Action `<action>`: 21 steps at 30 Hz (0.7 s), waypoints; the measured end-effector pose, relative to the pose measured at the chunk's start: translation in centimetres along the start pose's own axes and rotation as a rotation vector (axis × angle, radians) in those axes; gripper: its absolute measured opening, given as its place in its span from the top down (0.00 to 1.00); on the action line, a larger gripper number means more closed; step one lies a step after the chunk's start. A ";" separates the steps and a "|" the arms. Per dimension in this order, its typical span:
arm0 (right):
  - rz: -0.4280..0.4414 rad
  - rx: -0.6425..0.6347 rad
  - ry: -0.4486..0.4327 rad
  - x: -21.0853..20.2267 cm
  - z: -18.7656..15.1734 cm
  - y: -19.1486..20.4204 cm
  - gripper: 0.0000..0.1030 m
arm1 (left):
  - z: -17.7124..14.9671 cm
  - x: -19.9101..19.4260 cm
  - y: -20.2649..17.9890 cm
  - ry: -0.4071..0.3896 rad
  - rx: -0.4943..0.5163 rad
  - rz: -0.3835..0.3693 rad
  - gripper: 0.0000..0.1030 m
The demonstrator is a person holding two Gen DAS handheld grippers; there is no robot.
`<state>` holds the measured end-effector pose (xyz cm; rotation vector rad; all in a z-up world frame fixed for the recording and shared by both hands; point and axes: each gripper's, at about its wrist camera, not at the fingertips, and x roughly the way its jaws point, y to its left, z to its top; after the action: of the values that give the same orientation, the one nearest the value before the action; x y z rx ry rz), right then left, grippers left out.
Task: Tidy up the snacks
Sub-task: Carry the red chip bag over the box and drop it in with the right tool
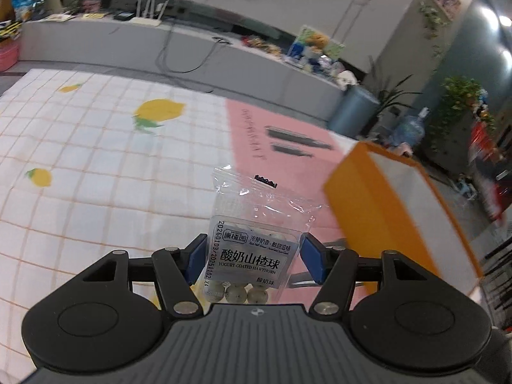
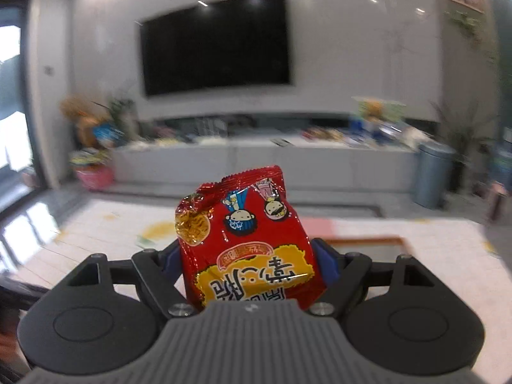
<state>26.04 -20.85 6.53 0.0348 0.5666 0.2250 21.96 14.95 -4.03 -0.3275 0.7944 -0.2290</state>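
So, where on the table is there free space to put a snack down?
The white checked cloth lies bare between the lemon prints, left of the pink patch, which is also bare. The orange box fills the right side. The left gripper holds the hawthorn packet, the right gripper the red packet.

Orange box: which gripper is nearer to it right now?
Left, probably. The left gripper, holding the hawthorn packet, has the orange box close at its right; the right gripper, gripping the red snack bag, sees only its rim beyond.
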 end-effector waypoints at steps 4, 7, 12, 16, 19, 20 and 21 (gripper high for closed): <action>-0.023 0.142 0.029 0.8 -1.8 -4.5 0.24 | 0.1 -0.7 -2.9 -0.025 -0.005 -0.061 0.31; 0.026 0.215 0.051 1.7 -3.3 -6.6 0.24 | 0.2 -0.9 -5.2 -0.030 -0.002 -0.106 0.31; 0.122 0.312 0.091 3.3 -4.0 -9.0 0.24 | 1.0 -0.5 -9.1 -0.049 0.025 -0.160 0.31; 0.121 0.328 0.136 4.9 -3.9 -10.5 0.24 | 2.0 -0.1 -12.0 -0.073 0.035 -0.210 0.31; 0.125 0.367 0.188 6.9 -3.6 -11.1 0.24 | 2.7 0.4 -14.0 -0.089 0.047 -0.239 0.31; 0.117 0.370 0.202 7.6 -3.5 -11.1 0.24 | 2.9 0.7 -14.5 -0.092 0.048 -0.248 0.31; 0.106 0.364 0.220 8.3 -3.5 -11.1 0.24 | 3.0 0.9 -14.9 -0.092 0.050 -0.257 0.31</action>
<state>33.17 -29.91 -1.84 0.3974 0.8210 0.2275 23.63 1.44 2.87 -0.3907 0.6538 -0.4705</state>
